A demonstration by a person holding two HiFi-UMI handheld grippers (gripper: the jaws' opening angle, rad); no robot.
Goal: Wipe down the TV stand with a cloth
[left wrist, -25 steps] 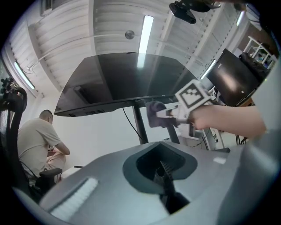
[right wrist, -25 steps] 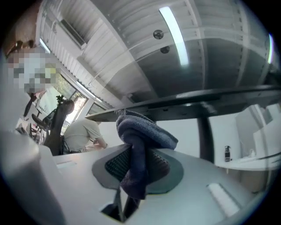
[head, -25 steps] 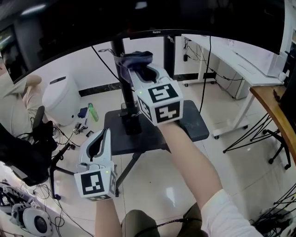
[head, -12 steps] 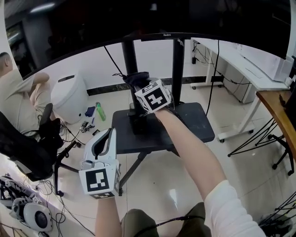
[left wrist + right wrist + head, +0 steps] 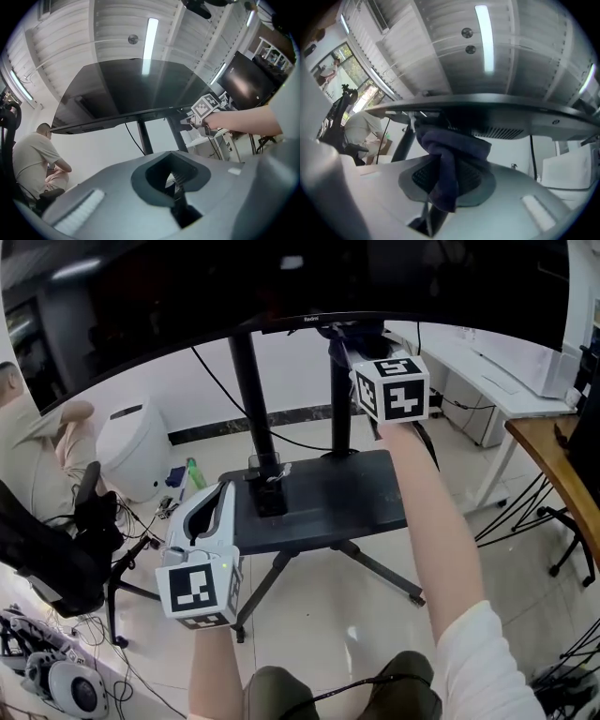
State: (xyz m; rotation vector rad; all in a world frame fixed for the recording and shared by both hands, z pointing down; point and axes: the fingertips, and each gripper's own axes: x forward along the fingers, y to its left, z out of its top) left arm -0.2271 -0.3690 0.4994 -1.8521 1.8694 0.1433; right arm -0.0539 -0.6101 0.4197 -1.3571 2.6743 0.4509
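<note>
The TV stand has a black shelf (image 5: 319, 502) and two black poles under a large dark TV (image 5: 281, 277). My right gripper (image 5: 347, 341) is raised against the top of the right pole (image 5: 337, 399), just below the TV's lower edge. It is shut on a dark blue cloth (image 5: 353, 332). In the right gripper view the cloth (image 5: 450, 154) hangs bunched between the jaws of the right gripper (image 5: 440, 192), pressed under the TV's underside. My left gripper (image 5: 220, 495) hovers low at the shelf's front left corner, shut and holding nothing; in its own view the left gripper (image 5: 176, 187) points up at the TV.
A small black device (image 5: 267, 479) stands at the foot of the left pole (image 5: 248, 399). A white bin (image 5: 127, 442) and a green bottle (image 5: 192, 472) lie on the floor at left, beside a seated person (image 5: 47, 427). A white desk (image 5: 487, 362) and a wooden table (image 5: 558, 456) stand at right.
My right gripper carried the cloth from the left pole, above the shelf, up and to the right to the top of the right pole. The left gripper barely moved.
</note>
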